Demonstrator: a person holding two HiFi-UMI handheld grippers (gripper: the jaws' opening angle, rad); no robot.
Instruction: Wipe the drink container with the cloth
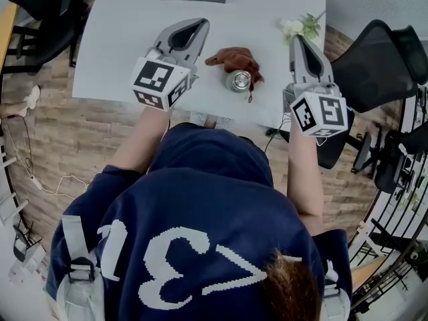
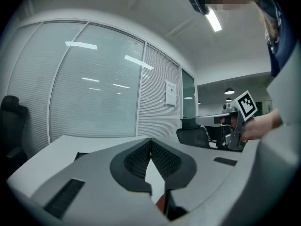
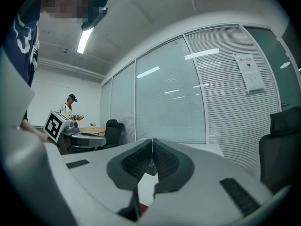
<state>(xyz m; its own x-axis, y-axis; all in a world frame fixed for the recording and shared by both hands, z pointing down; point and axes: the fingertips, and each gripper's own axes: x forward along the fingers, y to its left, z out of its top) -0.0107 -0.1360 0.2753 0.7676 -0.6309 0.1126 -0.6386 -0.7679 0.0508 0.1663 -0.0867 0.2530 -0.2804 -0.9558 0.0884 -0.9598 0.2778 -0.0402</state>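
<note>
Overhead, in the head view, a silver cylindrical drink can (image 1: 238,81) is seen upright at centre frame on the white table (image 1: 114,45). It touches the crumpled brown cloth (image 1: 234,59) lying just above it. The left gripper (image 1: 200,23) is held to the left of the cloth and the right gripper (image 1: 296,39) well to the right, both clear of cloth and can. Left gripper view: jaws pressed together, nothing between. Right gripper view: jaws likewise clenched, empty.
</note>
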